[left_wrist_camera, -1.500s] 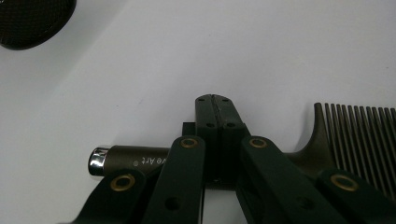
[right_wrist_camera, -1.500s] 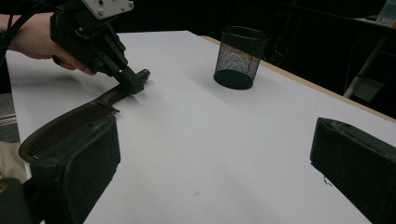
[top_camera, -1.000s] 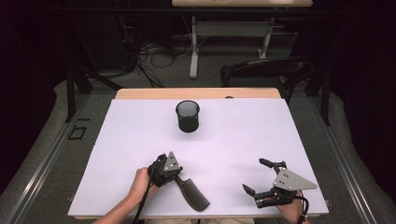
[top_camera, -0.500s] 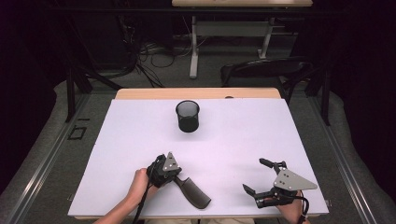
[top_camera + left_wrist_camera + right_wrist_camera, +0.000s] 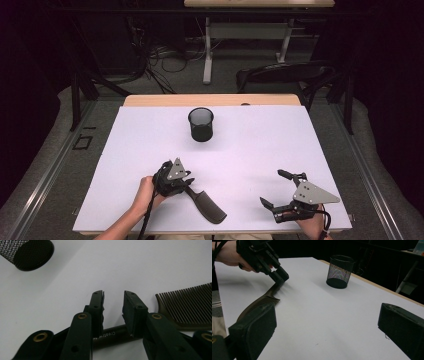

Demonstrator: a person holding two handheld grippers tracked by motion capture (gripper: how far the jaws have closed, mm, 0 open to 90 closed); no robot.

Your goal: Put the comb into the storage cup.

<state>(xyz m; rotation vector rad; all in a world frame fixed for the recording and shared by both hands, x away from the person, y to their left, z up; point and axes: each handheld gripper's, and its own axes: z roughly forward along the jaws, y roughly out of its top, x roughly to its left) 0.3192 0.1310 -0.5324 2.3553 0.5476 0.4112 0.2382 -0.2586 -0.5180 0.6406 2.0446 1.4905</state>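
Lying near the table's (image 5: 125, 165) front edge, the comb (image 5: 205, 204) is straddled at its handle by the left gripper (image 5: 186, 181), whose jaws have just been opening; its toothed end points toward the parted, idle right gripper (image 5: 272, 190).

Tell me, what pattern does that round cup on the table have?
Black wire mesh cup, a fine grid; clearest in the right gripper view.

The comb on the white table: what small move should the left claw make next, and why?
Probably lift the left claw straight up off the comb. Its jaws have just been opening and now stand apart, with the comb's handle lying flat on the table below them, no longer gripped. A straight lift should leave the comb undisturbed. The right claw waits open.
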